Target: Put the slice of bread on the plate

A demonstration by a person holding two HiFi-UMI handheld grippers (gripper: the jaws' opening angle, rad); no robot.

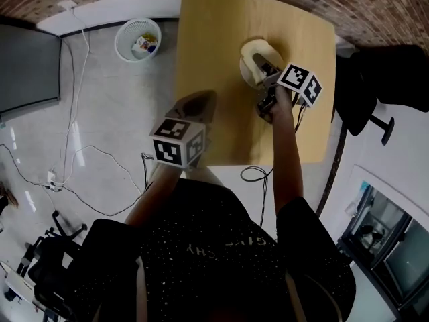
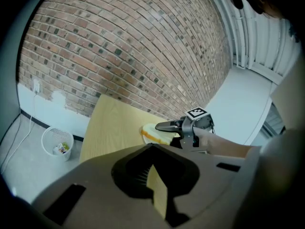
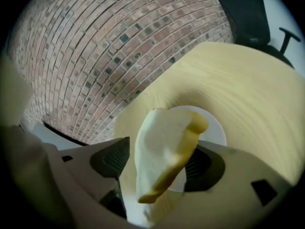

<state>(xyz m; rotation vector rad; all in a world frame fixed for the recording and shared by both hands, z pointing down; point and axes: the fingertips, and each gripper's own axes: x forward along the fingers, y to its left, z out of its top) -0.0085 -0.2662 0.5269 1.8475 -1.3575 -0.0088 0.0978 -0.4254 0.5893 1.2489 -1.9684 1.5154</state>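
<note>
Release step, it seems — right gripper (image 3: pixel 159 162) wide open, bread (image 3: pixel 164 147) tilted loose between its jaws over the plate (image 3: pixel 215 128). Left gripper (image 2: pixel 153 162) closed, empty. Next — lift clear without dragging the bread.

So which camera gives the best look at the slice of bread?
The right gripper view: the slice of bread fills the middle, between the jaws of the open right tool, over the plate. The left gripper view shows it small; the head view, partly behind that tool.
</note>
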